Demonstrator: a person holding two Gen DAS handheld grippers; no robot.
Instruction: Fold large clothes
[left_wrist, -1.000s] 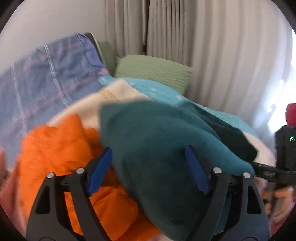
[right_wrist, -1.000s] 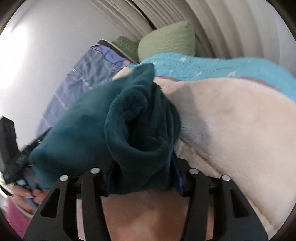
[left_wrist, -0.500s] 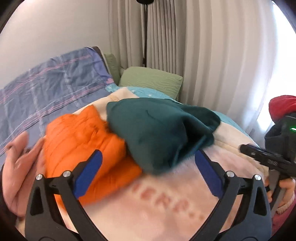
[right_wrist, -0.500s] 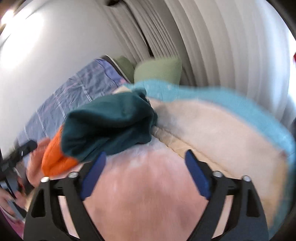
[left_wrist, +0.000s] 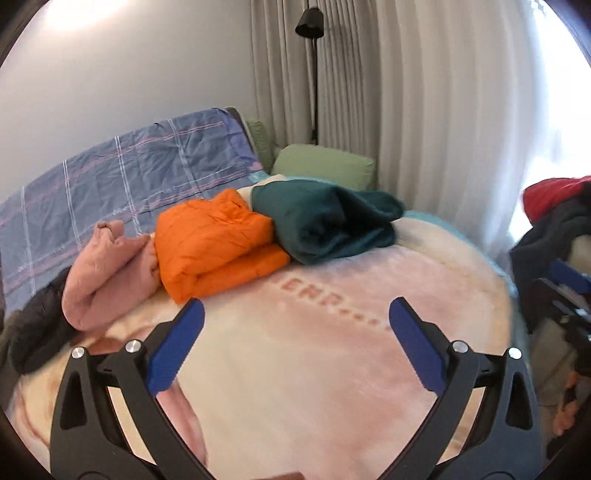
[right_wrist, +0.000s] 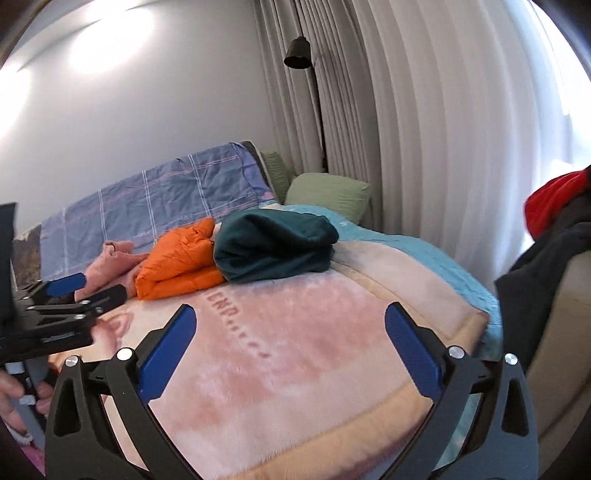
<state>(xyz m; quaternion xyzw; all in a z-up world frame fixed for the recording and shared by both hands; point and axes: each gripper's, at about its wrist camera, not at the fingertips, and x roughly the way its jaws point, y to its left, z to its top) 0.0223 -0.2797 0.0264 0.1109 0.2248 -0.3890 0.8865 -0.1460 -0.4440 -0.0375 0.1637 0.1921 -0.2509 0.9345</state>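
Observation:
A folded teal fleece garment (left_wrist: 325, 221) (right_wrist: 273, 251) lies on the pink blanket (left_wrist: 295, 369) (right_wrist: 295, 350) that covers the bed, its left edge resting on a folded orange jacket (left_wrist: 214, 243) (right_wrist: 181, 262). A pink garment (left_wrist: 107, 269) (right_wrist: 107, 266) sits left of the orange one. My left gripper (left_wrist: 295, 306) stands open and empty, well back from the pile; the right wrist view shows it at the left edge (right_wrist: 88, 291). My right gripper (right_wrist: 290, 311) is also back from the pile, its jaws opening with nothing between them.
A heap of red and black clothes (left_wrist: 554, 206) (right_wrist: 546, 221) rises at the right beside the bed. Green pillows (left_wrist: 325, 166), a blue plaid quilt (left_wrist: 110, 177) and curtains stand behind the pile. A dark garment (left_wrist: 29, 325) lies at the far left. A black lamp (left_wrist: 309, 22) hangs above.
Both grippers let go of the teal garment, which now rests partly on the orange jacket. Both opened wide and pulled back from the pile, so more of the bed shows.

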